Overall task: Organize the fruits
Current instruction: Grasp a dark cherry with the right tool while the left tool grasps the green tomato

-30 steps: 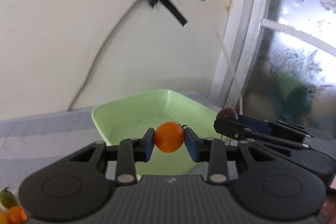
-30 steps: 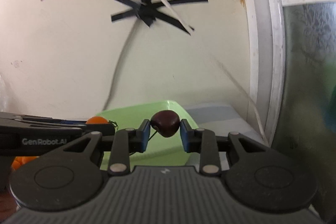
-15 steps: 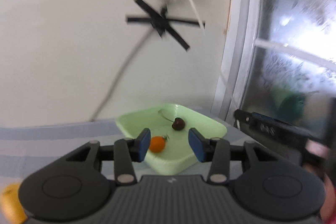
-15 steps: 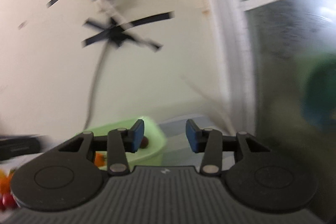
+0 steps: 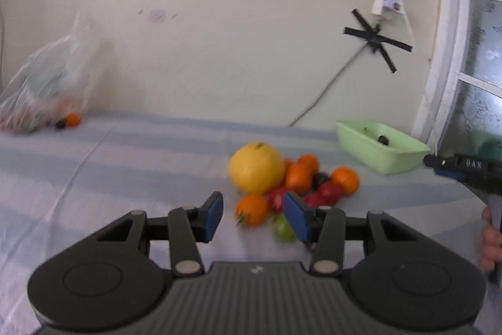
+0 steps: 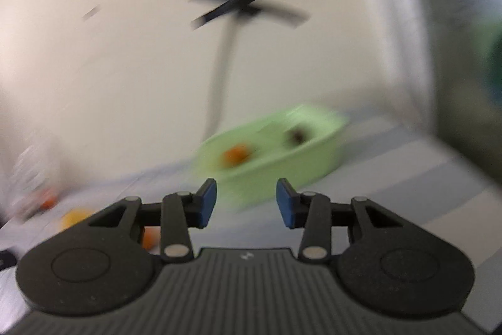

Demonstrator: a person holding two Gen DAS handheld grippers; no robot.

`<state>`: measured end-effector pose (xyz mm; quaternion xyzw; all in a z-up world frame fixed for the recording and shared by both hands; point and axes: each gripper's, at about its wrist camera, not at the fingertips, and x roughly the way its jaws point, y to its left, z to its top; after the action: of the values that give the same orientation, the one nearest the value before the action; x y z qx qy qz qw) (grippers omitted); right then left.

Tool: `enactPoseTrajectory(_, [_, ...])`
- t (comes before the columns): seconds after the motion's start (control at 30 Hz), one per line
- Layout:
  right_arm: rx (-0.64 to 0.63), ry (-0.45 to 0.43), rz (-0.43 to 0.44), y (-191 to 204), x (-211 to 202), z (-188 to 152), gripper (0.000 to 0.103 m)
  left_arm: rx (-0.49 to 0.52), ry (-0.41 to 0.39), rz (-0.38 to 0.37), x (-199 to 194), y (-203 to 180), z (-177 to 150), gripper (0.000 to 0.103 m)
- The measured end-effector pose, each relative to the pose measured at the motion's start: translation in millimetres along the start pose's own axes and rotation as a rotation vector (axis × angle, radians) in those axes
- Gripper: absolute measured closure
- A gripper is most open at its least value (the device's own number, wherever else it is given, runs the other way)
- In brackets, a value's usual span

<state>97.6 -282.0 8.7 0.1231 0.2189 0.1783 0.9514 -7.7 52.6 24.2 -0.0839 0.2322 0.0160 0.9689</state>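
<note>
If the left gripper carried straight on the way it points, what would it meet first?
Probably the small orange fruit at the pile's near edge, seen between the open left gripper fingers; depth is hard to judge.

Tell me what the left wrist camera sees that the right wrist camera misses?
Only the left wrist view shows the fruit pile clearly, with its big yellow fruit, and the plastic bag by the wall. Only the right wrist view shows the small orange fruit inside the green tray, though blurred. Both show the tray, a dark fruit in it, the striped cloth, and open, empty fingers.
</note>
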Motion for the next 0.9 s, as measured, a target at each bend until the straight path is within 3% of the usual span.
enactPoseTrajectory(0.13, [-0.075, 0.111, 0.135, 52.9, 3.6, -22.2, 0.061, -0.015, 0.020, -0.056, 5.0, -3.4, -6.5, 0.059])
enactPoseTrajectory(0.3, [-0.150, 0.161, 0.204, 96.5, 7.9, -32.2, 0.067, 0.069, 0.047, -0.106, 11.4, -19.7, -14.5, 0.059])
enactPoseTrajectory(0.4, [-0.168, 0.186, 0.264, 107.1, 6.4, -35.9, 0.067, 0.012, 0.086, -0.149, 21.2, -14.0, -11.6, 0.059])
enactPoseTrajectory(0.63, [-0.402, 0.231, 0.301, 145.4, 7.3, -59.8, 0.066, -0.243, 0.158, -0.309, 40.3, 14.3, -1.3, 0.059])
enactPoseTrajectory(0.73, [-0.481, 0.247, 0.270, 160.0, 19.7, -64.8, 0.066, -0.293, 0.187, -0.307, 51.2, 15.7, 0.8, 0.059])
enactPoseTrajectory(0.9, [-0.495, 0.283, 0.272, 163.4, 30.9, -66.8, 0.068, -0.259, 0.185, -0.269, 64.8, 3.2, 4.7, 0.059])
